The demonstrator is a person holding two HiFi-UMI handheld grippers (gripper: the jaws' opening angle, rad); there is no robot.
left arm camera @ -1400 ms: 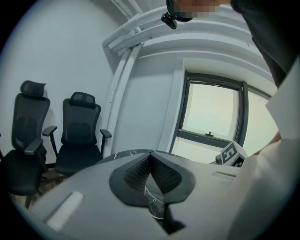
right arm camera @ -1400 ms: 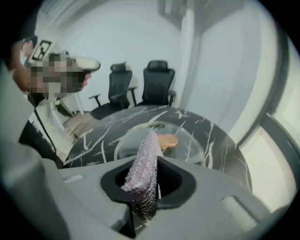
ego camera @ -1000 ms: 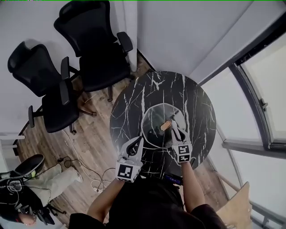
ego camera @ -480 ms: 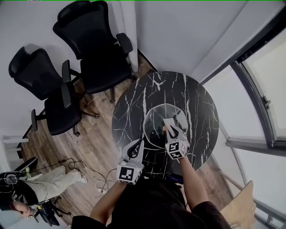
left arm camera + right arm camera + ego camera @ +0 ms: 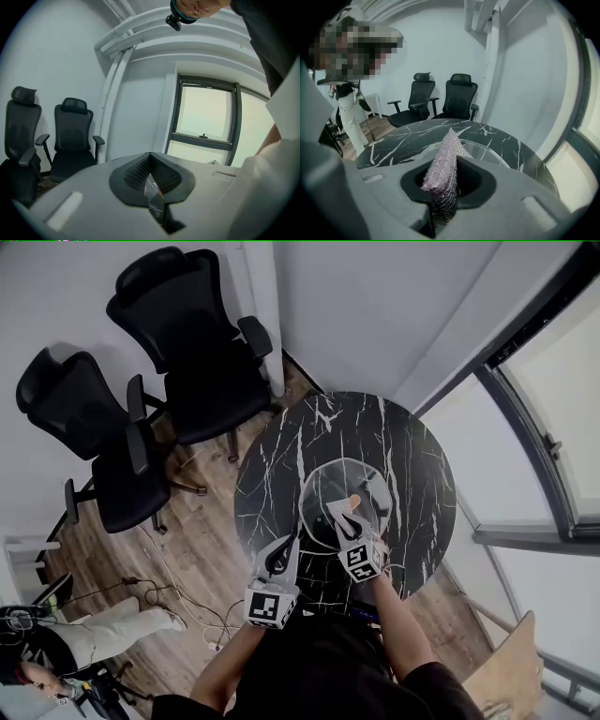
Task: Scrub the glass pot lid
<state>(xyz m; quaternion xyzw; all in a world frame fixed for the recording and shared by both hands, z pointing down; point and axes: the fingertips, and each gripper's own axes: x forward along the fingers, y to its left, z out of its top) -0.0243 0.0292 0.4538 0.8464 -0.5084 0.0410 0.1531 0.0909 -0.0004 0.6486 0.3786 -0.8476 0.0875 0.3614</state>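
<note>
As things stand on the table: one glass pot lid (image 5: 328, 491) lies flat on the round black marble table (image 5: 412, 456), and its brownish knob (image 5: 354, 501) stands up near the middle.
Grippers: two, one in each of the person's hands, both at the table's near edge.
Right gripper (image 5: 349, 517): over the lid, right by the knob. Its jaws are clamped tight on one pinkish knobbly scrub cloth (image 5: 442, 171), which pokes out past the tips toward the glass.
Left gripper (image 5: 290, 541): just beside the lid's near-left rim. The jaws are drawn together, with only a thin slit between the pads. A glassy sliver shows in that slit, and I can't tell whether the rim is pinched there.
Chairs: two black office chairs, the far chair (image 5: 192, 329) and the near chair (image 5: 84, 418), side by side on the wooden floor (image 5: 202, 540) off the table's left side.
People: one bystander (image 5: 108, 622) in pale trousers at the lower left, well apart from the table.
Cables (image 5: 173, 601): one loose tangle on the floor, between the bystander and the table.
Window (image 5: 553, 418): runs along the right, close behind the table.
In the way: from above, the right gripper's body covers the lid's near part.
</note>
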